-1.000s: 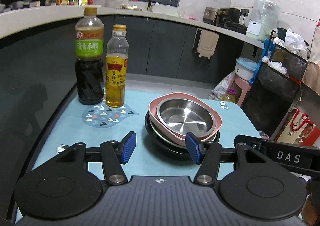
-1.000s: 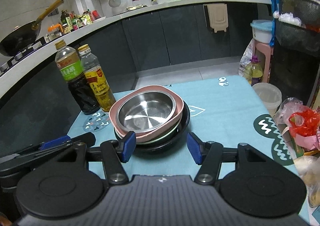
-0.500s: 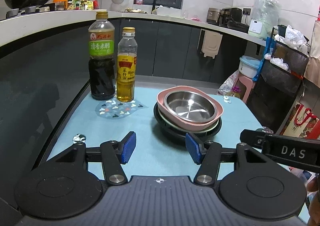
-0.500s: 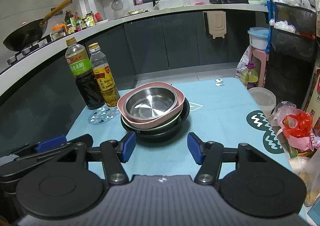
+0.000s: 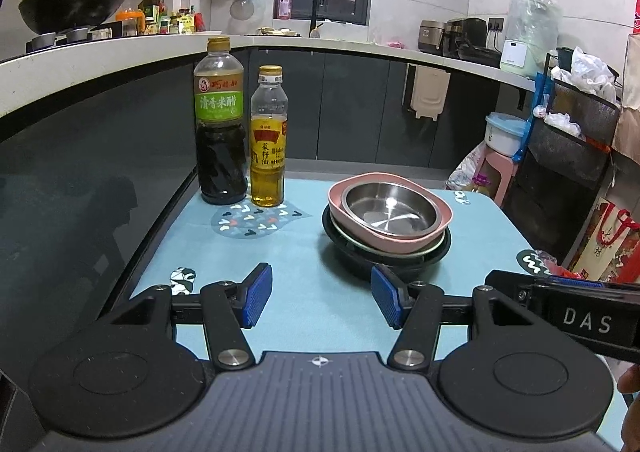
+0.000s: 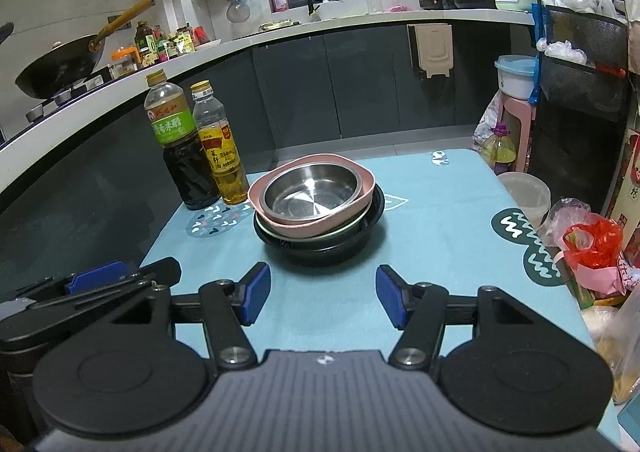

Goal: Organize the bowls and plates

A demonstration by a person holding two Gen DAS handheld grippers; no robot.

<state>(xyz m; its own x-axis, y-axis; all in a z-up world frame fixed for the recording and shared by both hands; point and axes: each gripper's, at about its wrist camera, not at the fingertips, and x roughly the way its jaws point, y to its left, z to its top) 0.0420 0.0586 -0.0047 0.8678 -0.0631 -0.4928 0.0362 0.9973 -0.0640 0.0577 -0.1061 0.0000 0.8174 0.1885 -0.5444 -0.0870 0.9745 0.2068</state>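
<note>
A steel bowl (image 5: 390,208) (image 6: 312,190) sits in a pink bowl (image 5: 400,242) (image 6: 316,226), on a pale green plate (image 6: 344,230), all nested in a black bowl (image 5: 360,256) (image 6: 320,248) on the blue tablecloth. My left gripper (image 5: 322,302) is open and empty, in front of the stack and to its left. My right gripper (image 6: 322,296) is open and empty, in front of the stack. The left gripper also shows at the lower left of the right wrist view (image 6: 96,280).
A dark vinegar bottle (image 5: 220,124) (image 6: 182,144) and an oil bottle (image 5: 268,140) (image 6: 220,144) stand left of the stack. Plastic bags (image 6: 592,244) and a clear container (image 6: 524,196) lie at the table's right edge. A curved counter lies behind.
Both grippers have pulled back and risen away from the stack, staying open. The stack has not moved.
</note>
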